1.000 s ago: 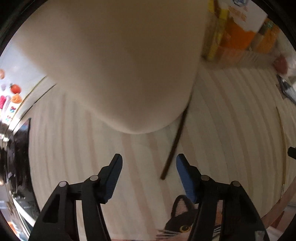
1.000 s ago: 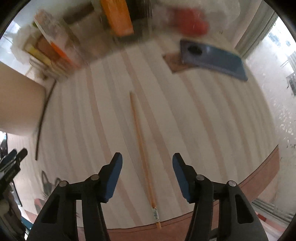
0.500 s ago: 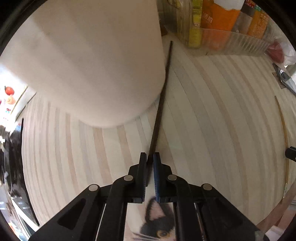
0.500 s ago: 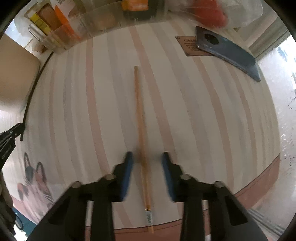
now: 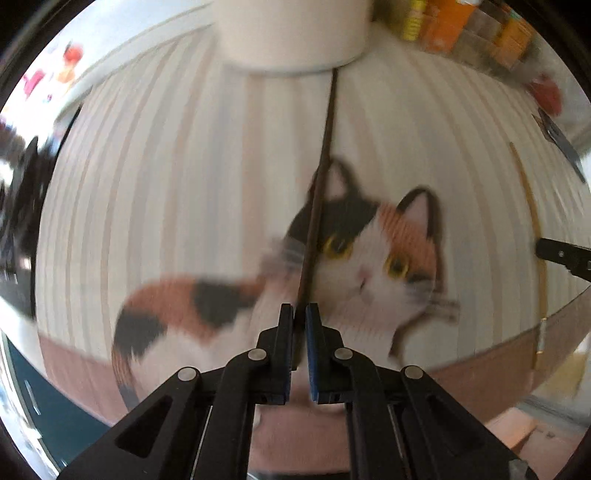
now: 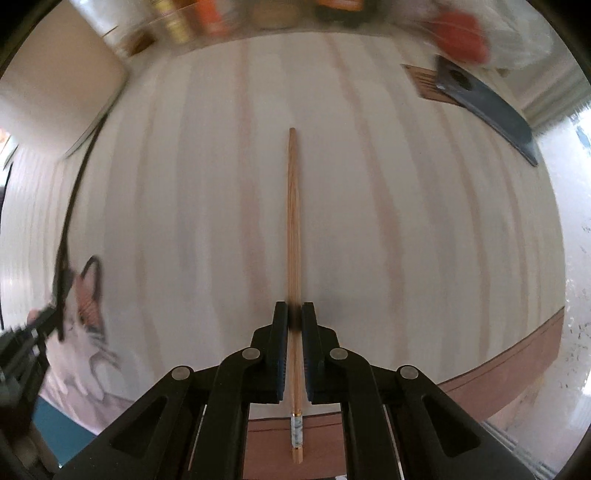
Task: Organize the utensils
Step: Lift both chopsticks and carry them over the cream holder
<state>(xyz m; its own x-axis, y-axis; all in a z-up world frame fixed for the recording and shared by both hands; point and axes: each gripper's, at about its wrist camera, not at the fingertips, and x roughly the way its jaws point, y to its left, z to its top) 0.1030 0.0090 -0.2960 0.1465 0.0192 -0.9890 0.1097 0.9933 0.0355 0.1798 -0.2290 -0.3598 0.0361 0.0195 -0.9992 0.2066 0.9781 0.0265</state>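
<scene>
Chopsticks sit in both tools, one each. The left gripper (image 5: pixel 300 314) has its jaws pressed together on a dark chopstick (image 5: pixel 321 173), pinching it near one end; the stick runs forward from the jaws, crosses the printed cat (image 5: pixel 369 254) on the striped tablecloth (image 5: pixel 166 177), and its far tip reaches the base of a cream cylinder (image 5: pixel 291 33) at the back. The left wrist view is blurred, so whether the stick lies on the cloth or is raised off it cannot be told. The right gripper (image 6: pixel 294 317) is likewise closed on a light wooden chopstick (image 6: pixel 293 221), gripping it toward the decorated end, which pokes out behind the jaws over the brown border of the cloth; the plain tip points away across the stripes. In the right wrist view a dark phone (image 6: pixel 487 107) lies at the far right, well apart from the stick, and packaged goods (image 6: pixel 207 18) stand blurred along the back edge beside the cylinder.
</scene>
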